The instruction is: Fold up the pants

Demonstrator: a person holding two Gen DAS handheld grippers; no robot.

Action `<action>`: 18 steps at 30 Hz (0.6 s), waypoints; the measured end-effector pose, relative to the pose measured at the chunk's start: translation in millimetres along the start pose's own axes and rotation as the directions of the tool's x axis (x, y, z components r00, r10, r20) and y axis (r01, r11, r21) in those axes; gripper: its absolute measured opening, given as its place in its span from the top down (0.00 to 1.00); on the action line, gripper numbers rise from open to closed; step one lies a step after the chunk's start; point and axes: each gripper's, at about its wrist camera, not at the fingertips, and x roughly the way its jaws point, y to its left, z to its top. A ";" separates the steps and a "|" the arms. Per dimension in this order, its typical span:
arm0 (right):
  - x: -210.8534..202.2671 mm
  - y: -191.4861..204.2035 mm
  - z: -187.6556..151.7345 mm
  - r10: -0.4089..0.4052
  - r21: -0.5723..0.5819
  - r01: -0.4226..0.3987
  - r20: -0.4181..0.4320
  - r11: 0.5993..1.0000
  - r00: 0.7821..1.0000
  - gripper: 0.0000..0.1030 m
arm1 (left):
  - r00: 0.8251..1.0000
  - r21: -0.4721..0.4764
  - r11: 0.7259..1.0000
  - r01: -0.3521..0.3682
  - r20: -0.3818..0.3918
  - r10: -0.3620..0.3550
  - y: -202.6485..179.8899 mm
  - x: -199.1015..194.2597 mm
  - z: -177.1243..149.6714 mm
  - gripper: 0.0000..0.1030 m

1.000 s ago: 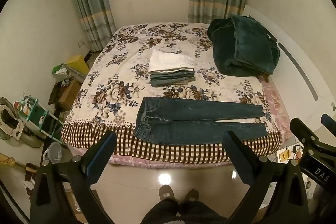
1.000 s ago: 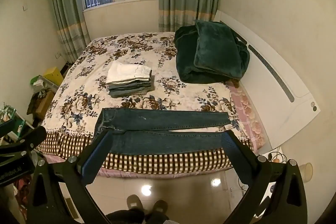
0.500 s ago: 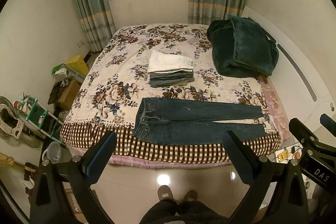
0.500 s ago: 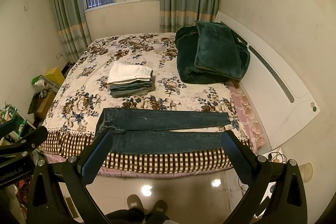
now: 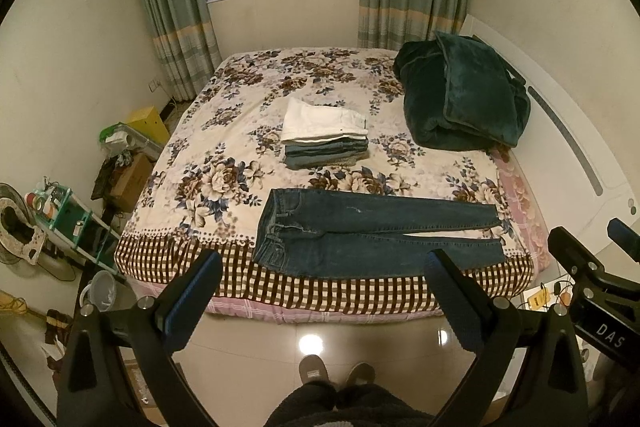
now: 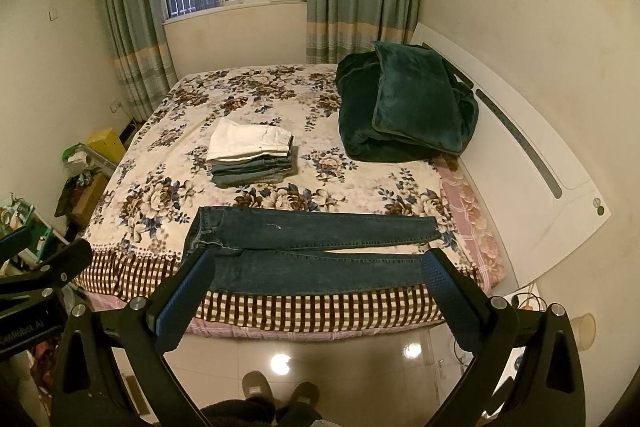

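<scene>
Left wrist view: dark blue denim pants [image 5: 372, 233] lie flat along the near edge of the floral-quilted bed [image 5: 224, 163], waistband left, legs right. Behind them sits a stack of folded clothes [image 5: 326, 135]. Left tool [image 5: 322, 275] and right tool [image 6: 318, 275] hang spread above the floor, holding nothing.

The dark blue denim pants [image 5: 372, 231] look matt and coarse-woven, lying on a flower-printed cotton bedspread [image 5: 240, 155] with a checked woven border along the near edge. The dark green plush blanket [image 5: 460, 103] has a soft velvety sheen. The pale floor tiles [image 6: 320, 355] are glossy, mirroring lamps. The white headboard [image 6: 532, 195] looks smooth.
</scene>
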 end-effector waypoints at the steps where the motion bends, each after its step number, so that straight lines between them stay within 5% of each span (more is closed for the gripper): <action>1: 0.8 -0.1 -1.1 -0.001 -0.003 0.001 0.001 1.000 1.000 0.00 | 1.000 -0.002 1.000 0.001 0.000 -0.001 -0.3 -0.7 0.8 0.00; 18: -9.7 7.7 0.0 -0.002 -0.004 0.002 0.003 1.000 1.000 0.00 | 1.000 -0.006 1.000 0.001 0.007 -0.001 -11.7 -0.4 12.2 0.00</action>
